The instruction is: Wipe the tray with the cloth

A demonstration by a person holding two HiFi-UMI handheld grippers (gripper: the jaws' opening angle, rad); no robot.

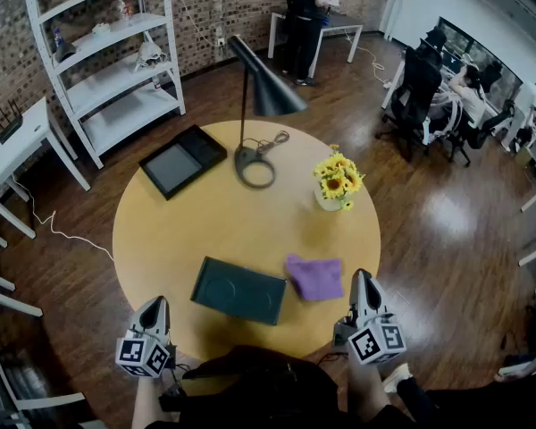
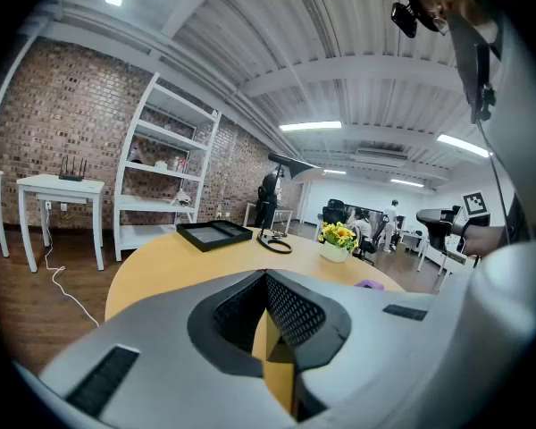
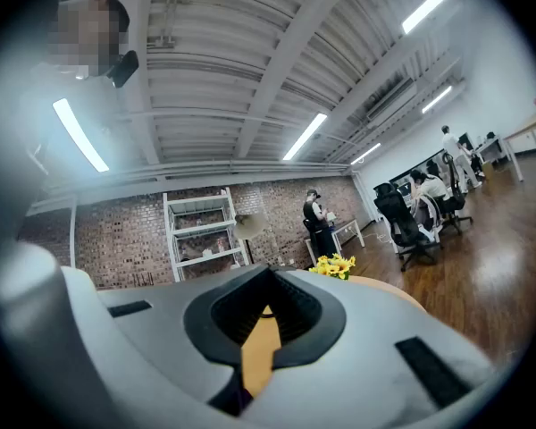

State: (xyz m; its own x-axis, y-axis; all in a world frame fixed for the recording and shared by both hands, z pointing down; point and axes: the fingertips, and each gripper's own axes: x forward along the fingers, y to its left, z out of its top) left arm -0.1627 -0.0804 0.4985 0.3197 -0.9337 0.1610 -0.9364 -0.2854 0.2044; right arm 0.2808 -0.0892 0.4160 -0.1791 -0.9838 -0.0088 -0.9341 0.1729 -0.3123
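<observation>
Head view: the dark green tray (image 1: 238, 290) lies flat on the round bench (image 1: 161, 231), near the operator's edge. The purple cloth (image 1: 314, 276) lies crumpled at the tray's right end. Whether it touches the rim or only sits just beside it cannot be told. A second, black tray (image 1: 182, 160) rests well apart on the far side.

Both the left tongs (image 1: 156, 304) and the right tongs (image 1: 364, 280) hover at the near edge of the bench, one on each side of the dark green tray. Both are fully closed and hold nothing. Each gripper view shows the jaws together, with only bench surface beyond.

Handling, as judged:
- Cloth: soft, light, limp. Expect it to bunch and trail. Pinch a raised fold near its middle, so that enough fabric hangs below the tips to wipe with. The right tongs are nearer.
- Tray: stiff, shallow, probably light. It may slide on the smooth bench under wiping pressure, so brace its left rim with the left tongs.
</observation>
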